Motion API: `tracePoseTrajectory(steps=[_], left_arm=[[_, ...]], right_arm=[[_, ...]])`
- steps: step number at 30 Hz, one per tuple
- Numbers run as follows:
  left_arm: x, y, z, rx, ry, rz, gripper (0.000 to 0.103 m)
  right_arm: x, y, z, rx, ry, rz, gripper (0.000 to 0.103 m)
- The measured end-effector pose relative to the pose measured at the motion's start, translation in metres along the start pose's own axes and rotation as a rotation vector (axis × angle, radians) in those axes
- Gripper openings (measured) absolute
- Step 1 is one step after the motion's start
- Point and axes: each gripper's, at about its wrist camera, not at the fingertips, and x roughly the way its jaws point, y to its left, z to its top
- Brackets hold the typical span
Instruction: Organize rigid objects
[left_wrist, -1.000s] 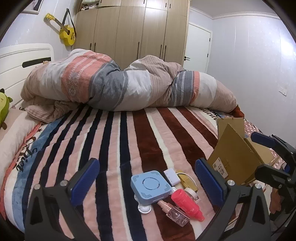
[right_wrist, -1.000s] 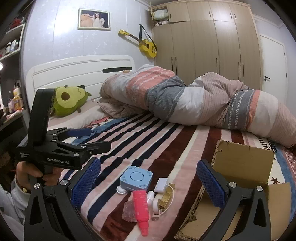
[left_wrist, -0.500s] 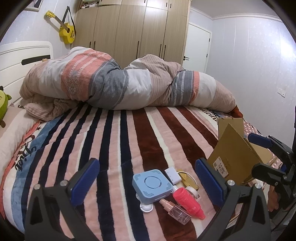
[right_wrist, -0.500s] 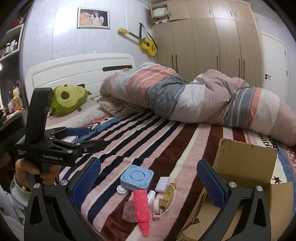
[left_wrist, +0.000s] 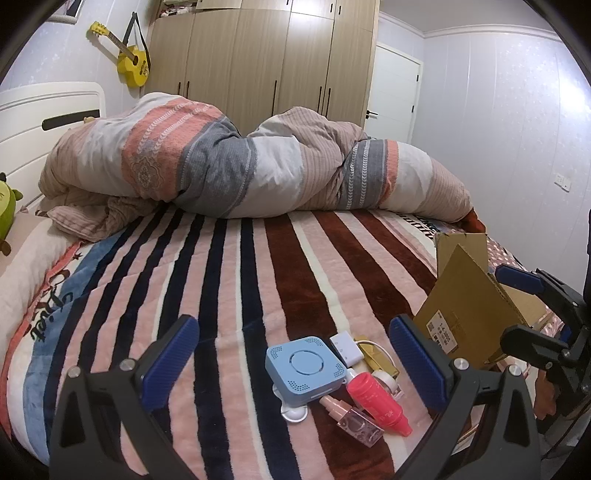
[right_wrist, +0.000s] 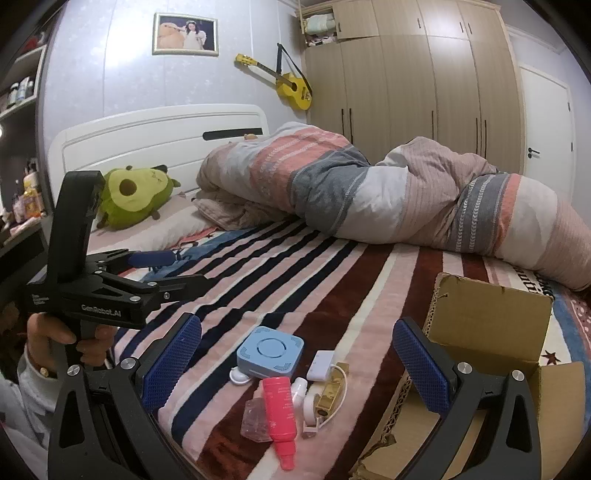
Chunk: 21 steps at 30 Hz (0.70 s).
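Note:
A small pile lies on the striped blanket near the bed's front edge: a light blue square box (left_wrist: 304, 363) (right_wrist: 269, 349), a pink tube (left_wrist: 378, 402) (right_wrist: 280, 413), a clear pink bottle (left_wrist: 354, 422) (right_wrist: 255, 421), a white adapter (left_wrist: 346, 344) (right_wrist: 322, 364) and a gold item (left_wrist: 378, 360) (right_wrist: 330, 393). An open cardboard box (left_wrist: 469, 314) (right_wrist: 491, 332) stands to the right of the pile. My left gripper (left_wrist: 295, 362) is open and empty above the pile. My right gripper (right_wrist: 297, 363) is open and empty, also facing the pile.
A rolled striped duvet (left_wrist: 240, 166) (right_wrist: 369, 192) lies across the far side of the bed. A green avocado plush (right_wrist: 136, 195) sits by the white headboard (right_wrist: 162, 133). Wardrobes (left_wrist: 266, 62) and a yellow ukulele (right_wrist: 291, 86) line the far wall.
The left wrist view has shifted slightly, so the pile sits a bit nearer and more central. Both grippers stay open and the objects have not moved.

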Motion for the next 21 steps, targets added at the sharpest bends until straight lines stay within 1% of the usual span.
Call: tracePoseTrajectory(steps=[5,9,11,14,18,21], left_arm=[[0.003,0.006,-0.002,0.01,-0.001,-0.011,0.103],[0.005,0.01,-0.002,0.016,-0.007,-0.047,0.103],[0.006,0.01,-0.002,0.027,-0.011,-0.049,0.103],[0.007,0.01,-0.002,0.045,-0.009,-0.074,0.103],[0.004,0.013,-0.004,0.04,-0.008,-0.119,0.103],[-0.001,0.013,-0.006,0.037,-0.02,-0.121,0.103]], right_arm=[[0.001,0.001,0.001,-0.002,0.007,-0.019,0.103],[-0.004,0.001,0.008,-0.001,0.009,-0.064,0.103],[-0.01,0.003,0.011,-0.007,0.007,-0.083,0.103],[-0.017,0.007,0.017,-0.002,0.001,-0.087,0.103],[-0.022,0.013,0.021,0.011,0.001,-0.076,0.103],[-0.022,0.015,0.018,0.034,0.011,-0.072,0.103]])
